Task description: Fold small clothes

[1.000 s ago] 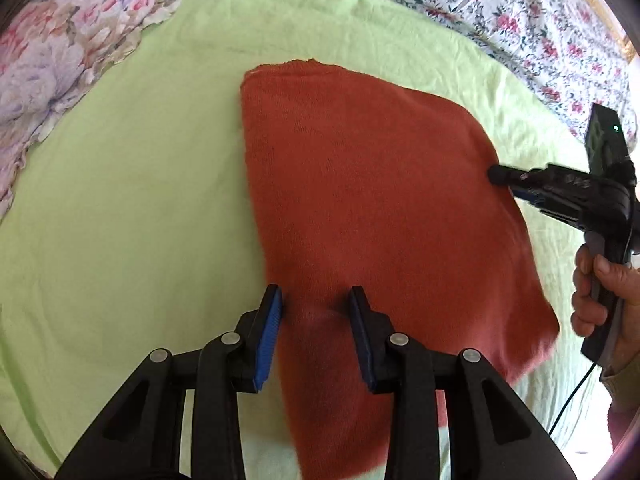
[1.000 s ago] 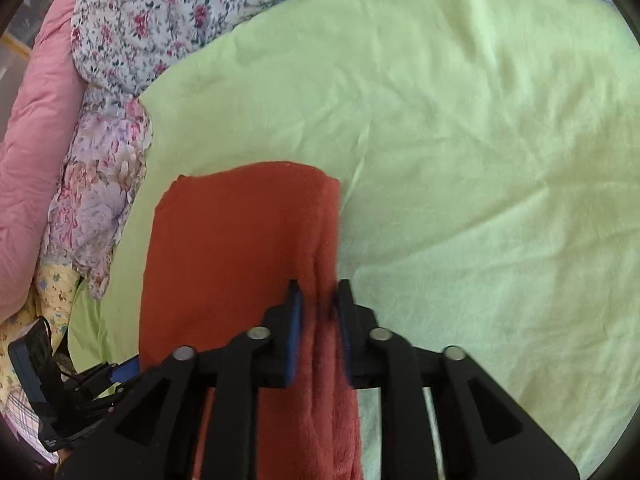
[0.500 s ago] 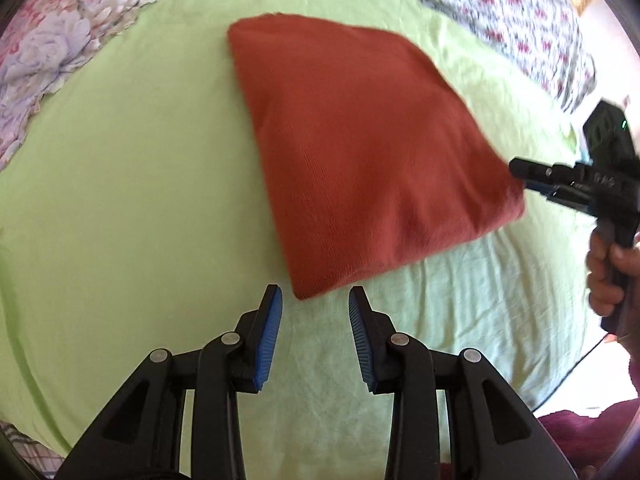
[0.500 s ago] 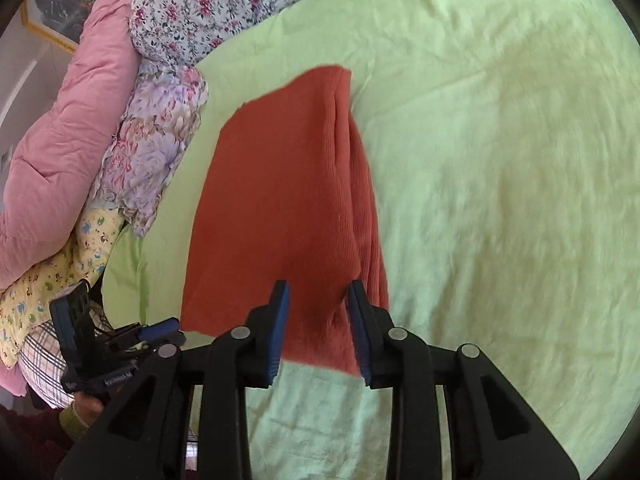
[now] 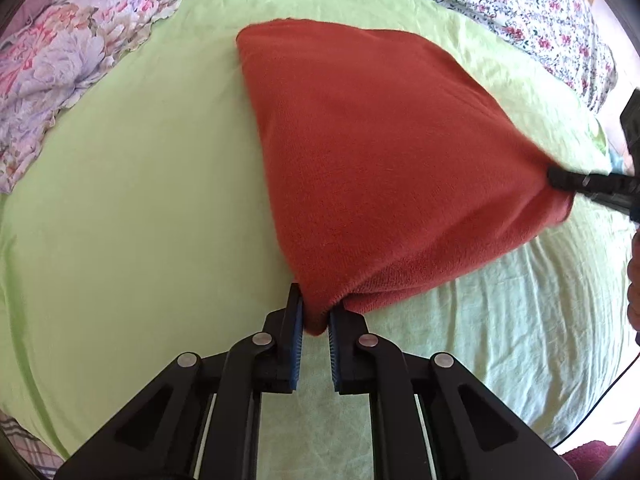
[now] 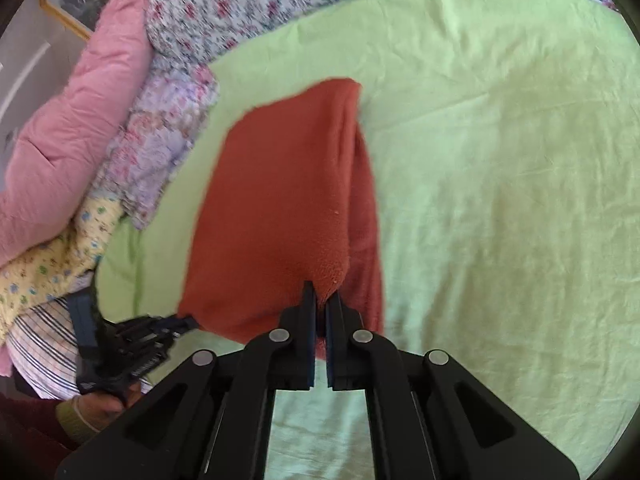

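Left wrist view
Cloth: a rust-red fleece garment (image 5: 372,152), folded double, lies on the light green sheet (image 5: 132,184) of a bed, its near edge raised off the sheet.
Left gripper: the left gripper (image 5: 316,320) pinches the near left corner of the garment between its blue-padded fingers (image 5: 297,332).
Right gripper: the right gripper (image 5: 558,178) enters from the right edge, its tip against the garment's right corner; from this view it cannot be told how its jaws stand.
Surroundings: a floral quilt (image 5: 540,12) runs along the far side, and a ruffled floral pillow (image 5: 60,60) sits at upper left.

Right wrist view
Cloth: the garment (image 6: 280,208) stretches away from the camera, with a lower layer showing along its right side.
Right gripper: the right gripper (image 6: 320,306) is pressed together on the near corner of the garment.
Left gripper: the left gripper (image 6: 188,322) touches the garment's near left corner, held by a hand (image 6: 100,408) at lower left.
Surroundings: a pink duvet (image 6: 80,112) and stacked patterned fabrics (image 6: 60,272) lie at the left.
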`<action>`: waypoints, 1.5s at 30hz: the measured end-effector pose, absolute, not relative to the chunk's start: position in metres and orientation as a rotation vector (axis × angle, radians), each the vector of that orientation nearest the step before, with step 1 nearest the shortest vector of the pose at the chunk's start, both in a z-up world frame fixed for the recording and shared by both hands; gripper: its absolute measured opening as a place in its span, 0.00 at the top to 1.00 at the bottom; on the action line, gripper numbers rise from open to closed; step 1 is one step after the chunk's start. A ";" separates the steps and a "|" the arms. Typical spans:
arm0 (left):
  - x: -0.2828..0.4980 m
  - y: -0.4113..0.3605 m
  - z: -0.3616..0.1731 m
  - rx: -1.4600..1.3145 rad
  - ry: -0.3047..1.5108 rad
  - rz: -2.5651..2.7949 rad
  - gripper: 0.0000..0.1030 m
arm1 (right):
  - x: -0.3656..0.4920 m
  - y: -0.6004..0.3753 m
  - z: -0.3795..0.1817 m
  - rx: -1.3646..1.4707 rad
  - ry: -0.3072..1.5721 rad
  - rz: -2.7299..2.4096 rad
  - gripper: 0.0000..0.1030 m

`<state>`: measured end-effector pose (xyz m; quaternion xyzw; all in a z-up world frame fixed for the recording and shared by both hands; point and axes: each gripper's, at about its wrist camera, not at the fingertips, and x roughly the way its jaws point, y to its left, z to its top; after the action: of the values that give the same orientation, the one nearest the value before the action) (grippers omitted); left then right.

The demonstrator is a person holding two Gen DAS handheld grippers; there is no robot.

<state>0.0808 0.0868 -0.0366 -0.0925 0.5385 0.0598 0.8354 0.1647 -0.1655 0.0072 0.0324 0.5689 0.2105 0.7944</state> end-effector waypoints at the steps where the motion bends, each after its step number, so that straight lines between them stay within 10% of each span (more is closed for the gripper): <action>1: 0.081 0.086 -0.040 -0.194 1.146 0.133 0.91 | 0.165 -0.167 -0.002 0.044 1.242 0.435 0.96; 13: 0.058 0.102 -0.034 -0.278 1.194 0.062 0.93 | 0.171 -0.170 -0.034 -0.020 1.290 0.367 0.96; 18: 0.053 0.111 -0.008 -0.309 1.145 0.035 0.93 | 0.167 -0.176 -0.012 0.006 1.238 0.326 0.77; 37: 0.100 0.100 -0.042 -0.350 1.177 -0.034 0.91 | 0.151 -0.142 -0.025 0.013 1.276 0.417 0.77; 45: 0.098 0.095 -0.039 -0.376 1.194 -0.040 0.86 | 0.162 -0.157 -0.042 0.006 1.310 0.377 0.92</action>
<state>0.0976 0.0950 -0.0393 -0.1759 0.5587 -0.0188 0.8103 0.1624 -0.1574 -0.0415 0.0026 0.6055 0.1743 0.7765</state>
